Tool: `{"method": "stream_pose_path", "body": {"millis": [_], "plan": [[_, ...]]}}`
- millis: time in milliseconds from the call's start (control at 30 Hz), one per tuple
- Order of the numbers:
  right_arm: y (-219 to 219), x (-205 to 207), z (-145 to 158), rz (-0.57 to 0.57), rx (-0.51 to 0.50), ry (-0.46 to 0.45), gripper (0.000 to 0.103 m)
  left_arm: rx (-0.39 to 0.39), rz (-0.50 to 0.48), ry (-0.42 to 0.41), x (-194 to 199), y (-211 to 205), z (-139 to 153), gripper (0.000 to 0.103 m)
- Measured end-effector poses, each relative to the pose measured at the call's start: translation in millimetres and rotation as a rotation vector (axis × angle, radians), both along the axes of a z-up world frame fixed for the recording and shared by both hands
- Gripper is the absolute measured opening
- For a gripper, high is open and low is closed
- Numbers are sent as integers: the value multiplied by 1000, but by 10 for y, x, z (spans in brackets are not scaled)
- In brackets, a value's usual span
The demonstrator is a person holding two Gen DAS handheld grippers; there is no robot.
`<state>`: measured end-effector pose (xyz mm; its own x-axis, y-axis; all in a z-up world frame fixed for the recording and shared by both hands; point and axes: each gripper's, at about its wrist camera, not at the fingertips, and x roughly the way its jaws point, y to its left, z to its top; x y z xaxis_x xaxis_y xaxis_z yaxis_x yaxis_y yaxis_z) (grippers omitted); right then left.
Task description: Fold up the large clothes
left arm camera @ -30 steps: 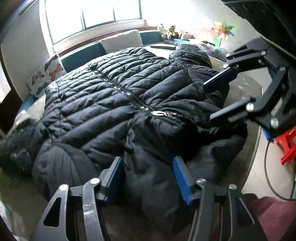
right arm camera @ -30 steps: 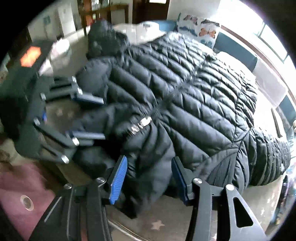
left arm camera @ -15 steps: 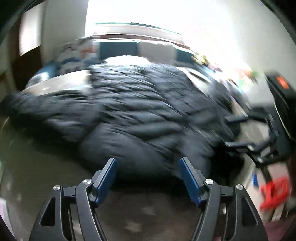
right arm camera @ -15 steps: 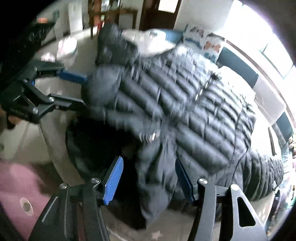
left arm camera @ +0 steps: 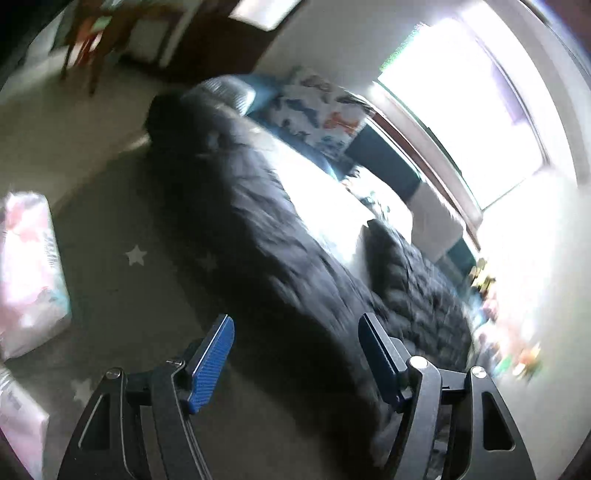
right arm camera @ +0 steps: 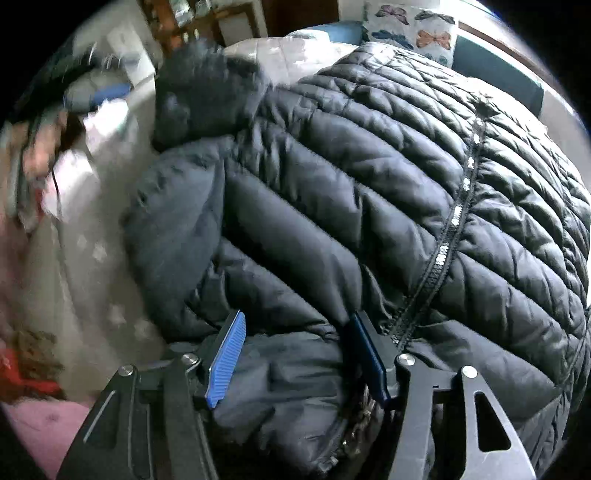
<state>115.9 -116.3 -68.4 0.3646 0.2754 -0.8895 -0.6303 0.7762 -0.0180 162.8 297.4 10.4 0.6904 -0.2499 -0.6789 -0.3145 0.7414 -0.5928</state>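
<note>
A large black quilted puffer jacket lies spread out on a grey star-patterned surface, zipper up the front. In the left wrist view the jacket's sleeve runs away from me, blurred. My left gripper is open and empty, over the near end of that sleeve. My right gripper is open with its blue pads on either side of the jacket's collar area, close above the fabric, holding nothing. The left gripper shows as a blur at the far left of the right wrist view.
A butterfly-print cushion and teal bench cushions sit under a bright window. A pink and white packet lies at the left. A butterfly cushion and a wooden chair stand beyond.
My left gripper has swung away from the jacket's middle to the left, toward the sleeve. My right gripper has moved closer over the collar. Both stayed open.
</note>
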Motion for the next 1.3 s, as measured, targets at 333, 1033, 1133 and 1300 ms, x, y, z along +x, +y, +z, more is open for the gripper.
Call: {"method": "stream_pose_path", "body": {"millis": [333,1033,1133,1300], "plan": [[-11,31,9,14,8,26,71,-258,155,-18,696,729,-606,68],[-488,-105,447,-18,181,-56,76,311,-264,-469,609,-1341,1368,15],[-770,-154,565,-72,238,-79,76,441,-431,-481,540,-2187,1396,15],[-1265,-192,620,-194,294,-93,76,627,-702,-427,284,-3613,966,16]]}}
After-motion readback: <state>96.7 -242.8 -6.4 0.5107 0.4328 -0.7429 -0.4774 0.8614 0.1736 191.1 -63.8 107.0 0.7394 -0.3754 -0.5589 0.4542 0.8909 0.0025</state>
